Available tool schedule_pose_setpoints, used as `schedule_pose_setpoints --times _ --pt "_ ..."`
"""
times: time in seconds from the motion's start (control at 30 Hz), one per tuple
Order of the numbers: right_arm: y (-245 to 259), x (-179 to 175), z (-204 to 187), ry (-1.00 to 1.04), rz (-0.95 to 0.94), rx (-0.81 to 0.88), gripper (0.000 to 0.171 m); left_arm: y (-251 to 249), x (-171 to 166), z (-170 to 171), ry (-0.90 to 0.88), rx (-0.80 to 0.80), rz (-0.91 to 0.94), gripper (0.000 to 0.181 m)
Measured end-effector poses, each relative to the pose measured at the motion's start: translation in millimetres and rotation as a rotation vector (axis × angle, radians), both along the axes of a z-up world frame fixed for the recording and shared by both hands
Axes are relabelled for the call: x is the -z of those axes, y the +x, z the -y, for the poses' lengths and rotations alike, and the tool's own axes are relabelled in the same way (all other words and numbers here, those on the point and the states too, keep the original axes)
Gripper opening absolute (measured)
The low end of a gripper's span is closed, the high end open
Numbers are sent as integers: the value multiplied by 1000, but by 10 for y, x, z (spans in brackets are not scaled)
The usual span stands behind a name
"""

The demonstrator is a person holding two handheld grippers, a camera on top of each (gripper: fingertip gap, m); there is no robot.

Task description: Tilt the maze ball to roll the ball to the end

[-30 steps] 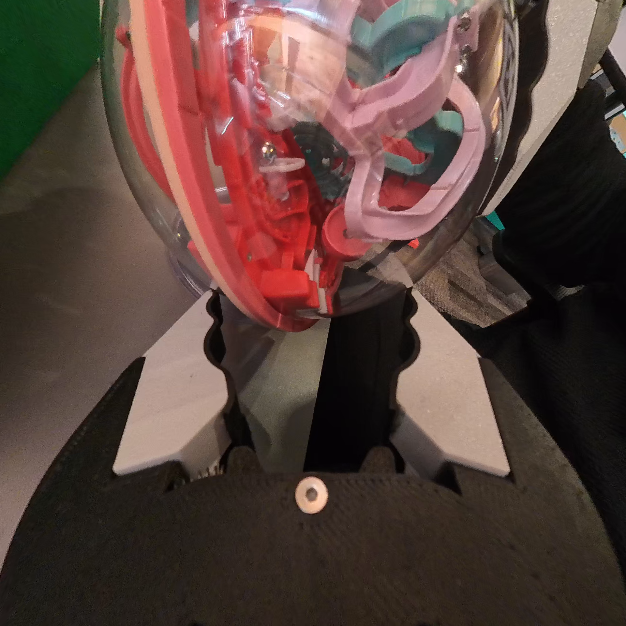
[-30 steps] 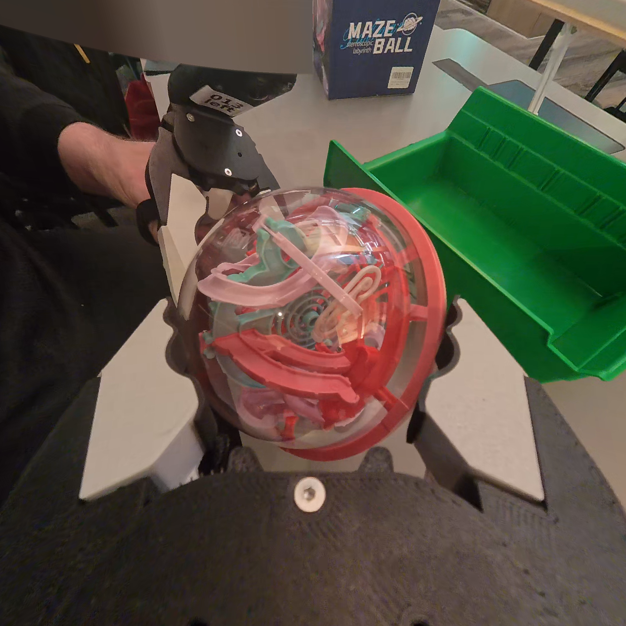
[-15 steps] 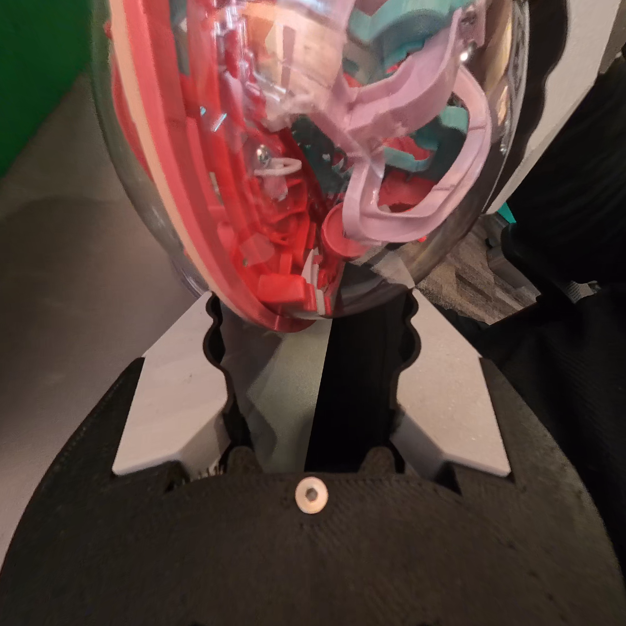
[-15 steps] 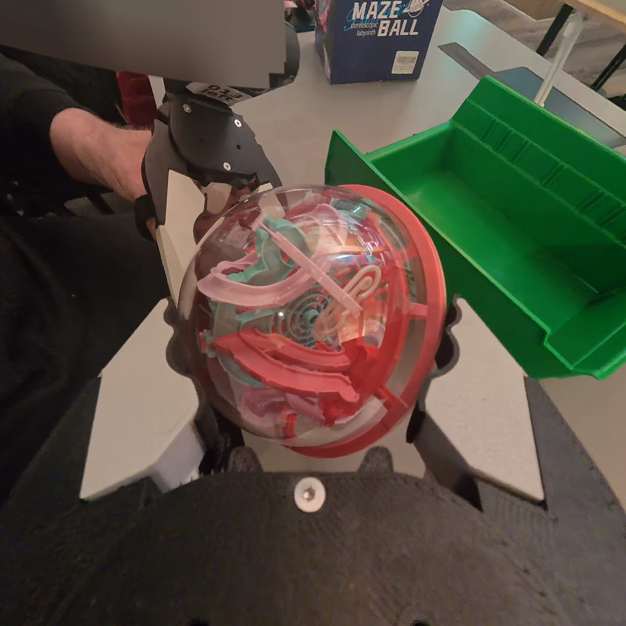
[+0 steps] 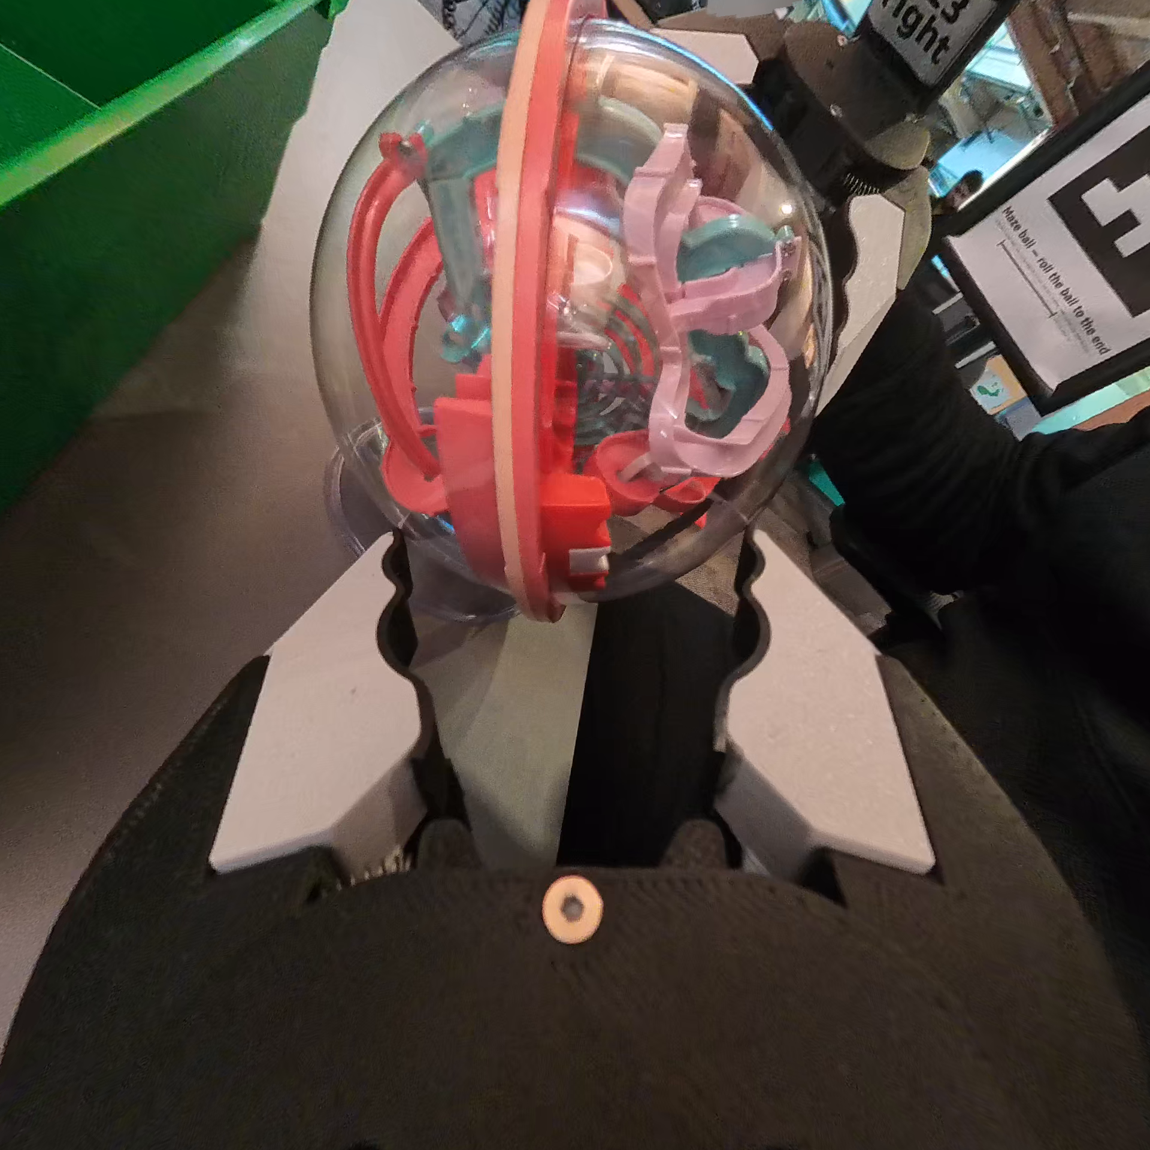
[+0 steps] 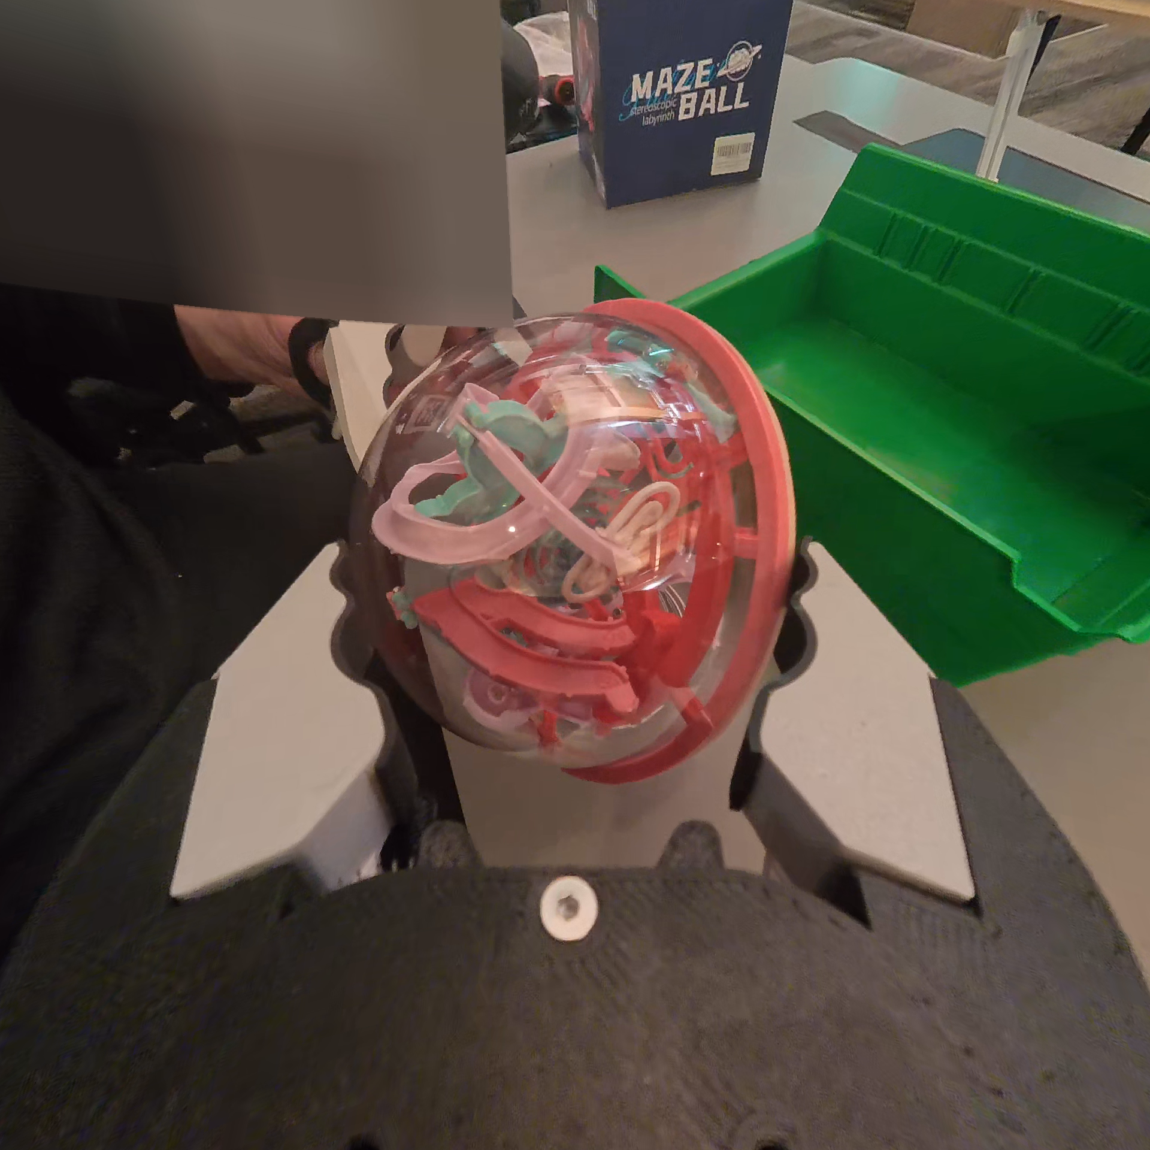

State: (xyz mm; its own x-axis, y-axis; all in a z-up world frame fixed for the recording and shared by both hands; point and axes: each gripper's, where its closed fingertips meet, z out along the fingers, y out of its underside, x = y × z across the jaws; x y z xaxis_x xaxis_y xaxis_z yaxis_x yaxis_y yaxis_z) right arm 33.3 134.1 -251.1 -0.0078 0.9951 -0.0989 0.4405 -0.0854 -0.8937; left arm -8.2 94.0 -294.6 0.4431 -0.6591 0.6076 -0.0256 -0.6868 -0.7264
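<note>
The maze ball (image 6: 560, 541) is a clear sphere with a red rim and red, pink and teal tracks inside. My right gripper (image 6: 572, 560) is shut on it, one finger on each side, and holds it tilted above the table. In the left wrist view the maze ball (image 5: 560, 323) stands just beyond my left gripper (image 5: 572, 560), whose jaws are apart and hold nothing. The right gripper's black body (image 5: 859, 106) shows behind the ball. One white finger (image 6: 345, 386) of the left gripper shows behind the ball. I cannot make out the small ball inside.
A green bin (image 6: 995, 292) lies open on the grey table (image 6: 1027, 747) to the right of the ball; it also shows in the left wrist view (image 5: 155, 106). A blue box (image 6: 678, 99) stands at the back. A sign board (image 5: 1058, 249) and a person's black sleeve (image 5: 995, 498) are on the right.
The maze ball has moved away from the left gripper and turned, its red rim now more upright. In the right view it sits farther out toward the fingertips. The left gripper's gap is unchanged.
</note>
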Motion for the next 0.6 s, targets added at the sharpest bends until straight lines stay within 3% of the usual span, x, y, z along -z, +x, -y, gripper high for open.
schedule_pose_setpoints --times 0.6 --pt "54 0 36 56 -17 -36 133 57 37 32 65 7 -87 100"
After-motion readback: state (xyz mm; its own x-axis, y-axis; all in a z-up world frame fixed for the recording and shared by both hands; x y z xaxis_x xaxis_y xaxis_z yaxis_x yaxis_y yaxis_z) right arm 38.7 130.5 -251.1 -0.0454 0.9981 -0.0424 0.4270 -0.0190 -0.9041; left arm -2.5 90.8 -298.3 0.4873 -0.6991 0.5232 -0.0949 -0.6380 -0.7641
